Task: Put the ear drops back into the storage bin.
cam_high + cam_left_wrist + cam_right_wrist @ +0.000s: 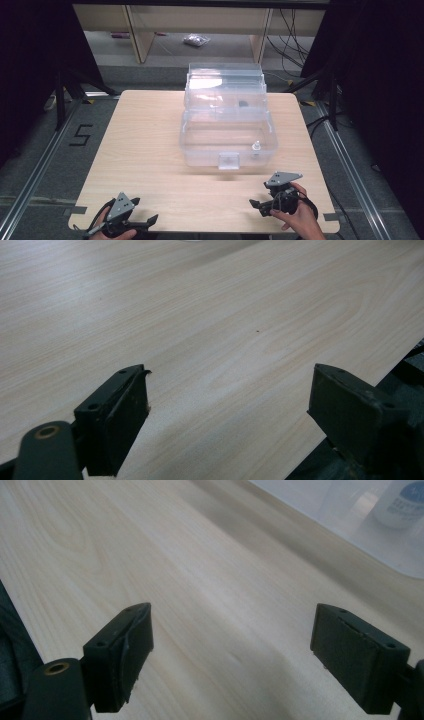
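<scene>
Your left gripper (150, 219) and right gripper (256, 204) rest near the table's (150, 150) front edge, jaws spread wide, holding nothing. The clear box (227, 142) sits mid-table, lid open, a small bottle (255, 146) inside.

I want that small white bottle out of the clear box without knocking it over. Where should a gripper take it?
Grip the small bottle by its narrow neck, coming straight down with the right gripper. It stands upright near the front right corner of the open clear box, whose walls probably block a sideways approach.
</scene>
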`<act>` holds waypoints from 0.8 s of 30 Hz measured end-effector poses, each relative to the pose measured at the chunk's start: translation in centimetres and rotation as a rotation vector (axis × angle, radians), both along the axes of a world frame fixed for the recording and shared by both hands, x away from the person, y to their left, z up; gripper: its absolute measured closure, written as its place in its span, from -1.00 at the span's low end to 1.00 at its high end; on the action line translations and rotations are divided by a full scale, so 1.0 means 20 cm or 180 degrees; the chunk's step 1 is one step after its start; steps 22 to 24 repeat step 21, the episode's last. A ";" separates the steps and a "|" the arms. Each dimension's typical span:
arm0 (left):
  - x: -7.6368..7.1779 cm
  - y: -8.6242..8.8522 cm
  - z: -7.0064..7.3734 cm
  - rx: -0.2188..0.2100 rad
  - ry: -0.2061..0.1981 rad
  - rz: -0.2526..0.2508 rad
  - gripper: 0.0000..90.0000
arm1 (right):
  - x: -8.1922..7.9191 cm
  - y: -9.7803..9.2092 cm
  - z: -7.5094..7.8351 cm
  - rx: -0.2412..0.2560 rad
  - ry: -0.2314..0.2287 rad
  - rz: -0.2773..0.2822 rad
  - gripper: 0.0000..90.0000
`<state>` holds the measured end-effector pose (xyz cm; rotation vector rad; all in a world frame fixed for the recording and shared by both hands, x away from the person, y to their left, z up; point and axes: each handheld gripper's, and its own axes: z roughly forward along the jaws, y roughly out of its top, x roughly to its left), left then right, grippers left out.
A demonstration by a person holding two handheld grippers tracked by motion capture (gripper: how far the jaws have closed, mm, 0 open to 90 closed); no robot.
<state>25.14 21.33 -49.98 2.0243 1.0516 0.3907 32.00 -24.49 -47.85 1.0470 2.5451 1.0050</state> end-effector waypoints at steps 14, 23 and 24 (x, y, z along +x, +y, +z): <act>-0.01 -0.01 0.00 -0.0093 0.0002 0.0021 -0.66 | -0.02 0.00 -0.01 0.0000 0.0075 -0.0043 -0.62; -0.01 -0.01 0.00 -0.0091 0.0000 0.0017 -0.65 | -0.01 -0.01 -0.01 0.0003 0.0041 -0.0015 -0.62; -0.01 -0.01 0.00 -0.0091 0.0000 0.0017 -0.65 | -0.01 -0.01 -0.01 0.0003 0.0041 -0.0015 -0.62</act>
